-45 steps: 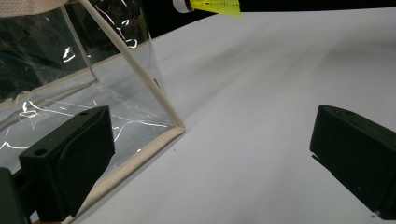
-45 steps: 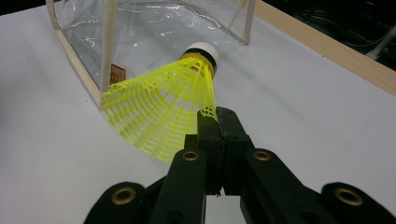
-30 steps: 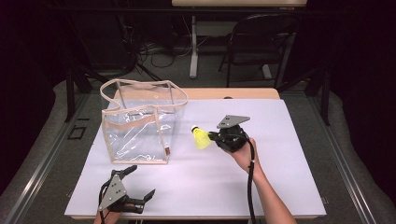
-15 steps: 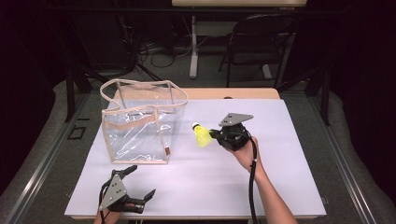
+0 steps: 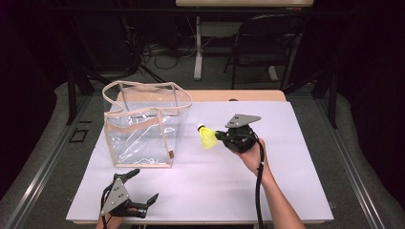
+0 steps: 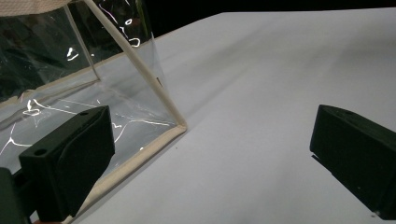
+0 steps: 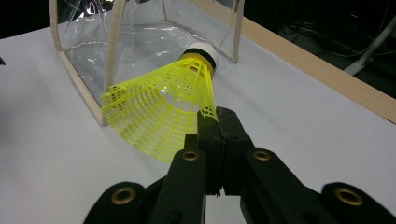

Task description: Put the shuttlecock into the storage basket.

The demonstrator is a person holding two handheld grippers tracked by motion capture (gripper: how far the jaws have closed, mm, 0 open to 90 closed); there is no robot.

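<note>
Right now the yellow shuttlecock [image 5: 207, 137] hangs above the white table [image 5: 296, 191], pinched by the edge of its mesh skirt between the jaws of the right gripper [image 5: 220, 137], which are pressed fully together on it. In the right gripper view the shuttlecock [image 7: 163, 102] tilts away from the jaws, its white cork tip pointing toward the clear bag [image 7: 140, 42] just beyond it. In the high view it sits just to the right of the bag [image 5: 143, 126], near the bag's upper right corner but apart from it. The bag stands upright and open on the left half of the table, its walls see-through with beige trim and a loose beige handle around the top. A hand [image 5: 250, 157] holds the right gripper from below, its cable trailing back toward the near edge. At the near left corner of the table the left gripper [image 5: 143, 188] rests low, its jaws spread wide with nothing between them; in the left gripper view the bag's lower corner [image 6: 180, 127] lies just ahead.
</note>
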